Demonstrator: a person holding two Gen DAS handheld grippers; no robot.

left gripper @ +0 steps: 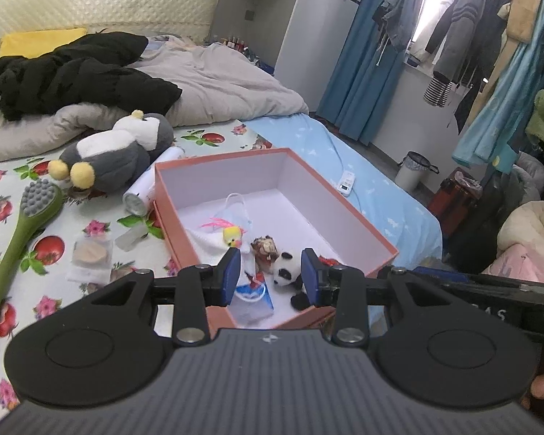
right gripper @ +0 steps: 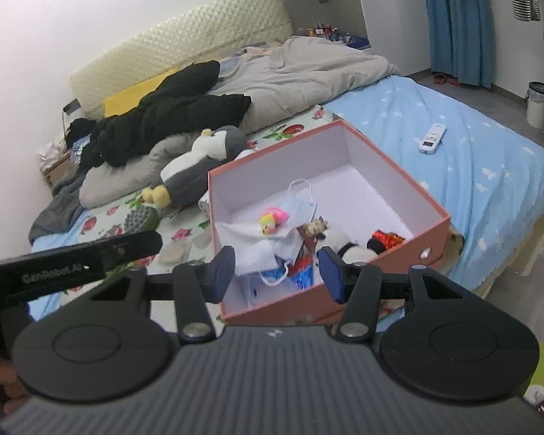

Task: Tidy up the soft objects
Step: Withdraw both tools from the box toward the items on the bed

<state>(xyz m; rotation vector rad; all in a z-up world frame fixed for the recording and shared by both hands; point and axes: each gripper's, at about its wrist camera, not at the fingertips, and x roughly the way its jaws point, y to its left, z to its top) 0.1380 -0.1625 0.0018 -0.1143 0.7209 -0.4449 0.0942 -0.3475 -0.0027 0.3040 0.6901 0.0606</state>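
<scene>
An open orange box (left gripper: 359, 217) (right gripper: 435, 214) sits on the bed. Inside lie a small panda plush (left gripper: 285, 272) (right gripper: 355, 252), a brown lion toy (left gripper: 265, 248) (right gripper: 315, 225), a yellow and pink chick toy (left gripper: 233, 236) (right gripper: 270, 220), a face mask (left gripper: 235, 214) (right gripper: 301, 204), white cloth and a red item (right gripper: 386, 239). A grey and white penguin plush (left gripper: 116, 152) (right gripper: 199, 163) lies on the bed left of the box. My left gripper (left gripper: 272, 277) is open and empty above the box's near end. My right gripper (right gripper: 277, 272) is open and empty there too.
A green brush (left gripper: 25, 224), a white tube (left gripper: 141, 188), a powder puff packet (left gripper: 90, 253) and a small clear bottle (left gripper: 130, 237) lie left of the box. A black jacket (left gripper: 72, 72) and grey duvet (left gripper: 217, 76) lie behind. A remote (right gripper: 432, 138) lies on the blue sheet.
</scene>
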